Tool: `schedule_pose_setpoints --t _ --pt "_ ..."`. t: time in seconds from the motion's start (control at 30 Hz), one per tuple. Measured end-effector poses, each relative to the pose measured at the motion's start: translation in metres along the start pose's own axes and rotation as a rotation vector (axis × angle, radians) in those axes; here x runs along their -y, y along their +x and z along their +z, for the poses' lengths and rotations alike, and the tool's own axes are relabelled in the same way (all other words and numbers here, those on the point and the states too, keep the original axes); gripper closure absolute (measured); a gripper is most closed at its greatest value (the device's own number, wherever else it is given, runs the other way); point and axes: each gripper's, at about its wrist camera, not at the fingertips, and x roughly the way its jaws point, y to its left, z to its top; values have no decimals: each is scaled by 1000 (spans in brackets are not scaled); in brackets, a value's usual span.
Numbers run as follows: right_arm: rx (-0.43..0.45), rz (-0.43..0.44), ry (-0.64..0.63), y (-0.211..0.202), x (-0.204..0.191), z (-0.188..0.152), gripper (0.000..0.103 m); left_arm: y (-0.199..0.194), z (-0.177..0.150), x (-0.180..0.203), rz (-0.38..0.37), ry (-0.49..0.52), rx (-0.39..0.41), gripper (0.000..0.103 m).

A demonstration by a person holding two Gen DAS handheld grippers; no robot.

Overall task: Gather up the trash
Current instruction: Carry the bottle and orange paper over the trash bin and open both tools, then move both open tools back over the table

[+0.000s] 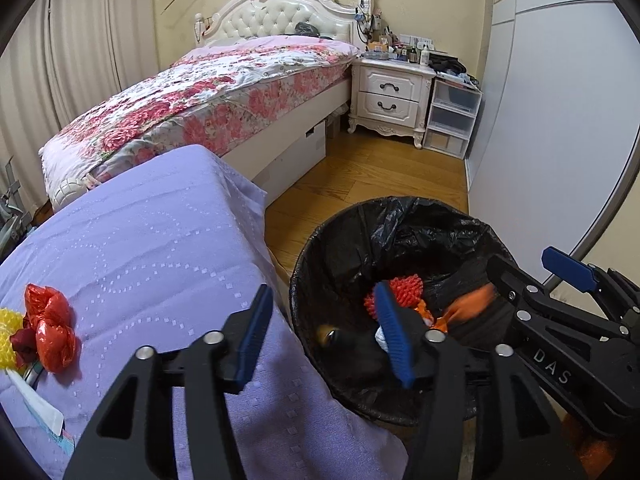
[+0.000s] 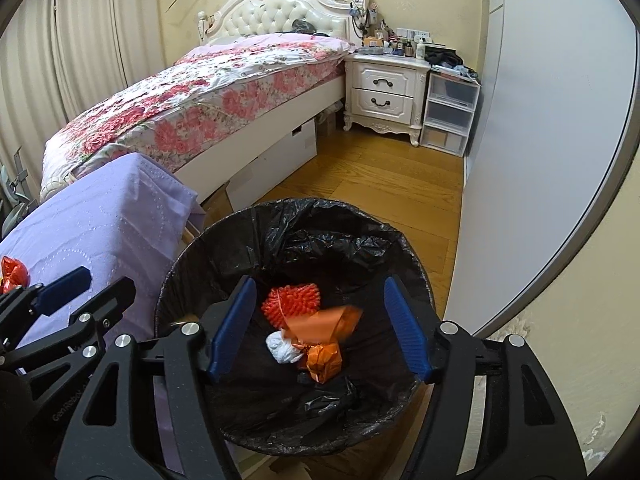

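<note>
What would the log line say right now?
right gripper open over bin | orange wrapper dropping | left gripper open | red bag left

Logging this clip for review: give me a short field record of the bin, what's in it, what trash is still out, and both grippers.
bin: black-lined trash bin on the wood floor beside the purple-covered table
in bin: red foam net, orange wrapper, white wad
still out: red plastic bag and yellow foam net on the table
left hand-held gripper: open, empty
right hand-held gripper: open over bin, blurred orange piece between its jaws
</note>
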Motion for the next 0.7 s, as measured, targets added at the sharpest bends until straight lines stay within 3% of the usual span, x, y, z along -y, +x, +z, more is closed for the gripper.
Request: schedule_pose_setpoints --t 0.2,0.47,0.7 --pt "3 -5 10 -4 2 0 38 -10 -1 -7 6 -21 19 32" --pt "1 14 -2 -14 -7 -3 38 -28 -7 -27 33 -65 34 32" --pt "-9 68 -26 -21 -30 -10 38 -46 -24 -63 106 -116 30 32"
